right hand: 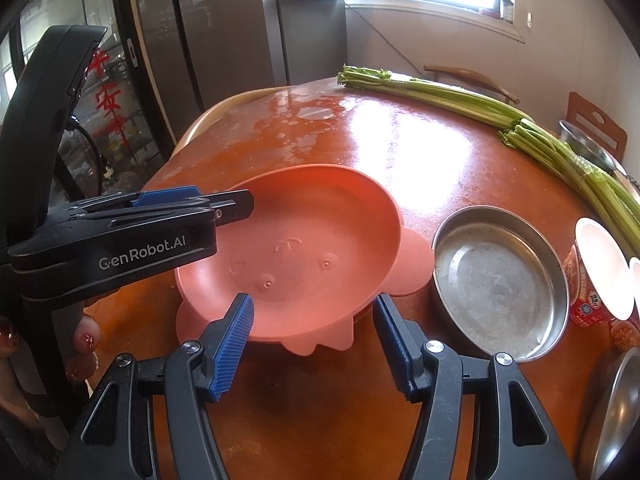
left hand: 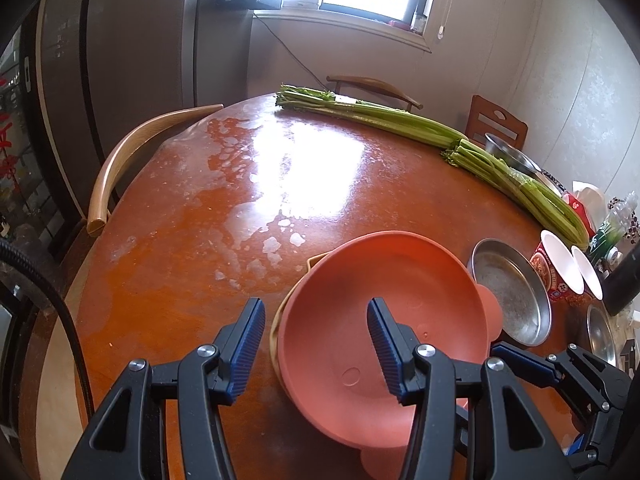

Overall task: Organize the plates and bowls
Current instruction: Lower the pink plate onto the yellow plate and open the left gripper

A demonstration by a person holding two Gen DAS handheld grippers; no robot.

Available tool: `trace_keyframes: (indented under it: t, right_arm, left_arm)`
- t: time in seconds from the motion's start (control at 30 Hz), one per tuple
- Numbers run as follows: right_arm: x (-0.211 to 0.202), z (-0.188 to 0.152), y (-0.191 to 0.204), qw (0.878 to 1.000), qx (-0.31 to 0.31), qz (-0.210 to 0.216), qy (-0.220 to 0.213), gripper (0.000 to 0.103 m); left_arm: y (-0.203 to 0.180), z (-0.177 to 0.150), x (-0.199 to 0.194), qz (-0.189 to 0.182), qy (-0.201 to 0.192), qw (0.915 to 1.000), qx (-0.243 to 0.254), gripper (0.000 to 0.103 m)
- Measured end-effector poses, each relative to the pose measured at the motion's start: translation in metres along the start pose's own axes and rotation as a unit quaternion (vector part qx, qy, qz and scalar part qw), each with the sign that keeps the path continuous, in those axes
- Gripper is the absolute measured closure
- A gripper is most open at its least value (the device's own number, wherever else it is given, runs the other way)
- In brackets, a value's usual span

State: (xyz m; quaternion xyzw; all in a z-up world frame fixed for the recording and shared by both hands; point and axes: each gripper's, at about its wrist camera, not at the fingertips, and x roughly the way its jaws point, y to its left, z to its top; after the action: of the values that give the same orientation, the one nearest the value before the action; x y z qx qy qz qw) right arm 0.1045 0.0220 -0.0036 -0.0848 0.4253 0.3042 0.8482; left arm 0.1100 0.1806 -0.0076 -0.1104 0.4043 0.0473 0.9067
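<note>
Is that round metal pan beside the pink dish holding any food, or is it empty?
Empty. The metal pan sits upright on the table, and its bare, scuffed bottom shows across the whole inside.

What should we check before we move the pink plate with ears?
1. Left gripper straddles the pink plate's rim: ok.
2. Left pads pressing that rim: not ok, jaws open.
3. Right gripper open at the plate's near edge: ok.
4. Metal dish apart from the plate's ear: cannot tell.
5. What the tan edge under the plate is: cannot tell.
</note>
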Motion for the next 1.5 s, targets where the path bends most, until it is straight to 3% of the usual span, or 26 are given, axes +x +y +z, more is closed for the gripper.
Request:
trace_keyframes:
  t: [0.73,1.17,1.5]
  right_arm:
    - [-0.048,-0.009,-0.015,0.999,0.019,-0.006,-0.048,0.039]
    - [-0.092,-0.026,-0.054,0.995,0.058,-0.018,-0.083,0.039]
    - [-0.111,-0.037,-0.094,0.990,0.100,-0.029,-0.091,0.039]
  left_arm:
    - [-0.024,-0.004,-0.045,0.004,-0.033,0.9994,0.014,0.049]
    - [-0.071,-0.008,-0.066,-0.002,-0.043,0.9979,0.049,0.049]
    - [-0.121,-0.006,-0.058,-0.010,-0.030,0.9954,0.090,0.049]
